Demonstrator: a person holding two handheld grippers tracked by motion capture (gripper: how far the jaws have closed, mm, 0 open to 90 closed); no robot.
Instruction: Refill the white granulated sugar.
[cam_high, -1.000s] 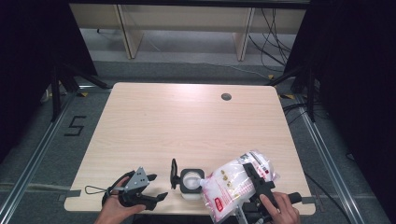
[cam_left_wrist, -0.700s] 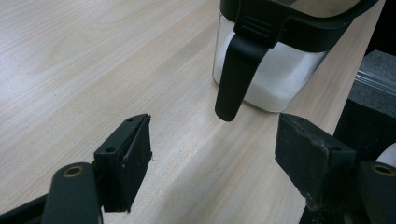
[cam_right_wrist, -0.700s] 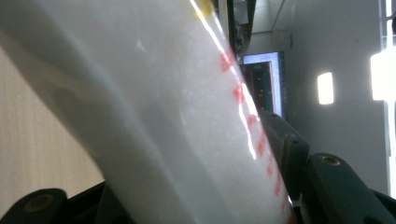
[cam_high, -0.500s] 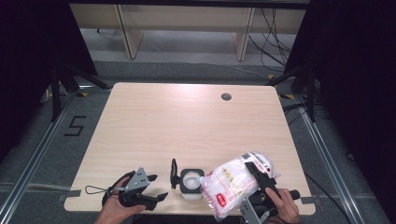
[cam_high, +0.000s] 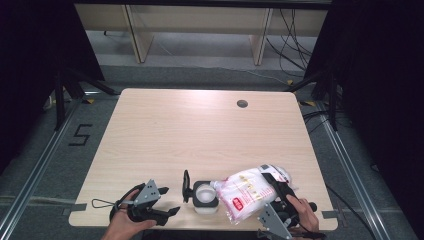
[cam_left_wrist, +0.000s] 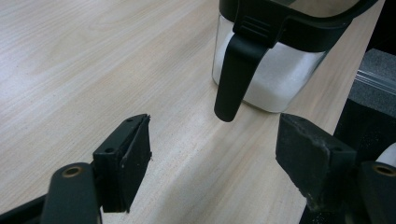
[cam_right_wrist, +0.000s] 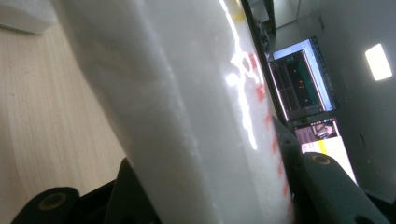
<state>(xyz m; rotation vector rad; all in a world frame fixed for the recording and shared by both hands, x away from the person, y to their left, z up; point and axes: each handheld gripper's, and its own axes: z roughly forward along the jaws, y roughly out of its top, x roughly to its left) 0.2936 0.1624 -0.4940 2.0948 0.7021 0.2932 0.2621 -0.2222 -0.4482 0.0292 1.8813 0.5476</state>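
I see a pale wooden counter (cam_high: 200, 130) from above, with my two hands coming in at its near edge. My right tongs (cam_high: 280, 197) grip a white plastic bag (cam_high: 247, 192) with red print on it, full of something white and fine-grained (sugar or salt, I cannot tell which). The bag is tilted, its lower end pointing at the open mouth of a small clear jar (cam_high: 205, 196) with a black rim. In the right gripper view the bag (cam_right_wrist: 187, 116) fills the space between the two black jaws, which press on it from either side; the jaws have just been closing further on it.

The jar stands near the front edge of the counter, between my two hands, with white grains already inside (cam_left_wrist: 275, 88). Its black hinged lid (cam_high: 186, 186) stands open on the left side.

My left tongs (cam_high: 167, 210) rest low over the counter just left of the jar, jaws wide apart and holding nothing; in the left gripper view the jar's black latch (cam_left_wrist: 236, 70) hangs down just beyond them.
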